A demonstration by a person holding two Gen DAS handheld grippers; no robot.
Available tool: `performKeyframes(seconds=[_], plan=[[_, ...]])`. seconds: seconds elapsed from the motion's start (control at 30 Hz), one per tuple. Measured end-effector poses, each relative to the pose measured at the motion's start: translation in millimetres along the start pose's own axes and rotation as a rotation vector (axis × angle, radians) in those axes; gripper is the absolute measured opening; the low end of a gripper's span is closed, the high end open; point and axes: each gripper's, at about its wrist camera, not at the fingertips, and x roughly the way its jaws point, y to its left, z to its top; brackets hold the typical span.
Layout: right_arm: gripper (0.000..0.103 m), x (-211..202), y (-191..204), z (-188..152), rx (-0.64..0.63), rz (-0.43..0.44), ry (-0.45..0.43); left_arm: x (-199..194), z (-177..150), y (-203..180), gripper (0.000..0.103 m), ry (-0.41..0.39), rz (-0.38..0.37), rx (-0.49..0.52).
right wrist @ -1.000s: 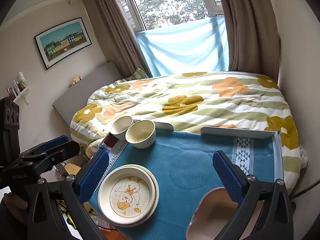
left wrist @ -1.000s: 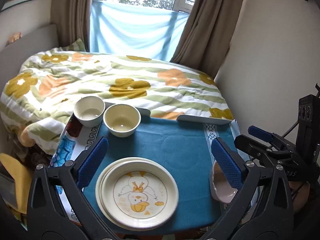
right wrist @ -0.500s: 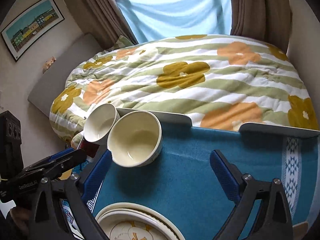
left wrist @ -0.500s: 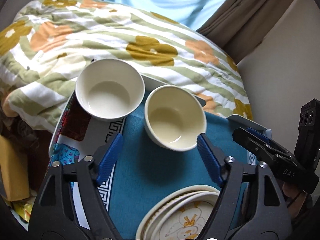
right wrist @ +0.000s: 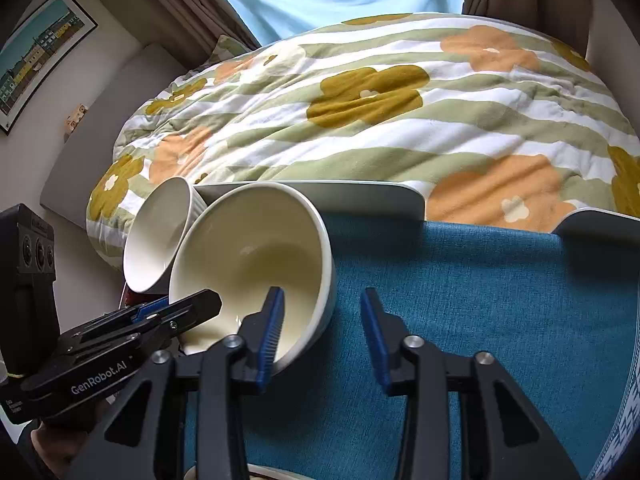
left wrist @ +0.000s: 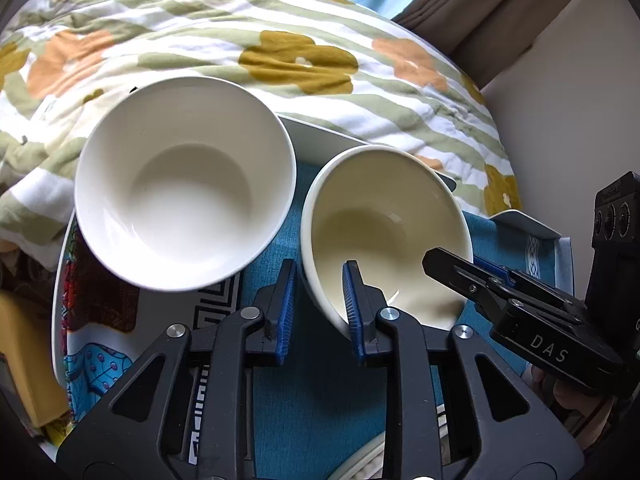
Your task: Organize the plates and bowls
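1. The cream bowl (left wrist: 384,232) is straddled at its 7 o'clock rim by the left gripper (left wrist: 318,304), beside the white bowl (left wrist: 184,184) at 10 o'clock on the blue cloth (right wrist: 500,300).
2. Since half a second ago, both grippers have been narrowed and brought onto the cream bowl.
3. The left gripper is nearly closed on the rim, the bowl tilted. The right gripper (right wrist: 324,336) is half open, one finger inside the bowl, the other outside.

right tongs (right wrist: 322,326) straddle the near rim of the cream bowl (right wrist: 256,264), left pad inside, right pad outside with a gap. bowl tilted on the teal surface (right wrist: 480,300), white bowl (right wrist: 158,236) just beside it. left tongs (right wrist: 160,316) at the cream bowl's left rim.
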Motion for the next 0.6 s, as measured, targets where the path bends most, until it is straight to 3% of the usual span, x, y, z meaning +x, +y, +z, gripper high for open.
performKeyframes(seconds=[0.1, 0.6], plan=[[0.017, 2.1, 3.8, 0.6, -0.001, -0.002, -0.003, 0.3, 2.6, -4.1, 0.017, -0.005, 0.033, 0.035], [0.016, -9.3, 4.4, -2.7, -0.009, -0.022, -0.026, -10.7, -1.5, -25.8, 0.016, -0.033, 0.1, 0.124]])
